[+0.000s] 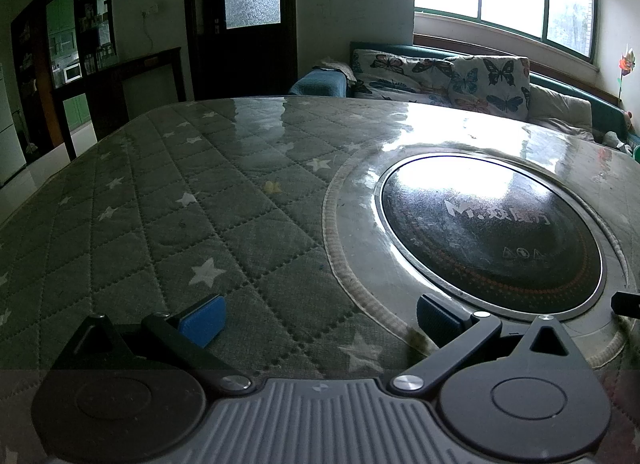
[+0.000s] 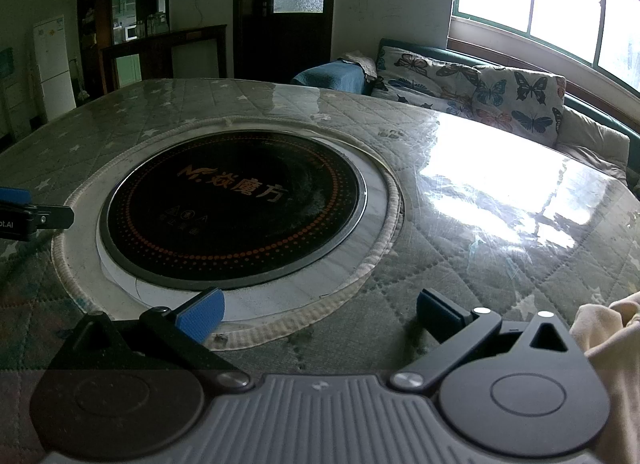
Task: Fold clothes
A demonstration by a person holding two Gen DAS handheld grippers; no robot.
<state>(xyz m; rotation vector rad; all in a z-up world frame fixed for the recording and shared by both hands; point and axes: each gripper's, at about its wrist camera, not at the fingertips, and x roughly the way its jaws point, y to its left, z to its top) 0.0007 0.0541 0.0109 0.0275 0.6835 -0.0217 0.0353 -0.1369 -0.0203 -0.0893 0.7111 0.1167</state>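
Cream garment [image 2: 612, 344] bunched, lying at table's near right edge, partly out of frame.

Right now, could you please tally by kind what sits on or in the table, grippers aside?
Round black cooktop set into the table: 1
Quilted star-print cover: 1
Cream garment, at the right edge: 1
Total: 3

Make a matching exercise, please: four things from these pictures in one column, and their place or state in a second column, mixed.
Things:
1. left tool
2. round black cooktop
3. cream-coloured cloth
4. butterfly cushions

Places or states:
A. at the right edge of the right wrist view
B. on the sofa under the window
C. open, holding nothing
D. set into the middle of the table

Pairs: 1-C, 2-D, 3-A, 4-B
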